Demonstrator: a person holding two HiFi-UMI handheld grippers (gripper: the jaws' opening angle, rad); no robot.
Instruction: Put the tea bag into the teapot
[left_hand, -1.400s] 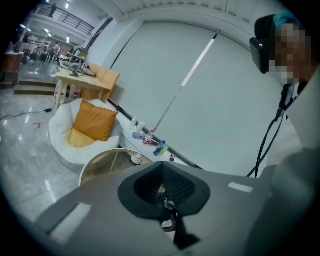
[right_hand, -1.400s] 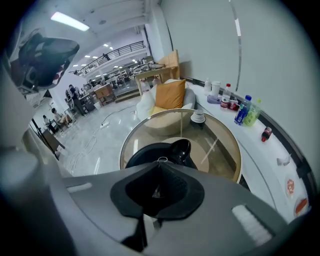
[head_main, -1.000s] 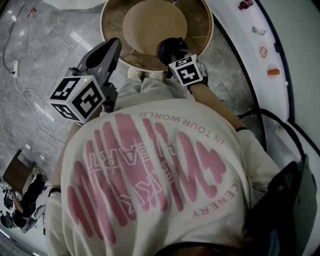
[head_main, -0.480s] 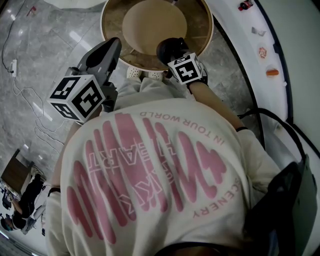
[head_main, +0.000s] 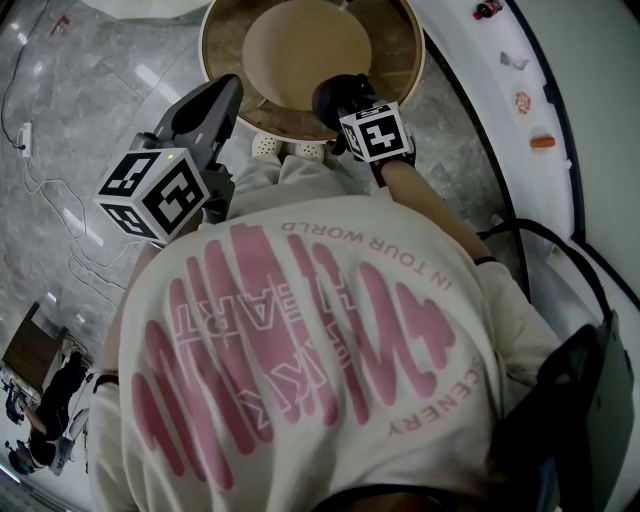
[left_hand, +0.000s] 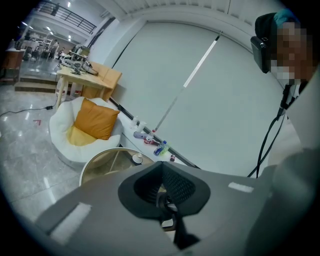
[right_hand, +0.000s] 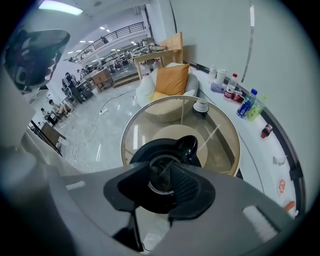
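Task status: judged to be in its final stage, not confirmed complete. The right gripper (right_hand: 170, 167) hangs directly over the open mouth of the teapot (right_hand: 186, 148), which stands on the near part of the bench (right_hand: 226, 131). Its jaws are drawn together at the tips. A thin pale thread appears to run from them down into the mouth, so they are judged to be closed on the thread of the tea bag (right_hand: 159, 175). The tea bag shows only as a brownish mass inside the opening; whether it hangs free or rests on the bottom cannot be told. Remaining work, as judged: release the thread and lift clear. The left gripper (left_hand: 162, 167) is held off to the side, away from the bench; its jaws are closed with nothing between them. Materials: the teapot is glossy black, rounded, with a broad circular mouth and a smooth moulded projection on its far side. The bench is round, with a clear reflective glass top in a brass-coloured rim and a matt tan disc below. One jaw pad on each gripper is finely ribbed, the facing one smooth; the bodies are matt grey.
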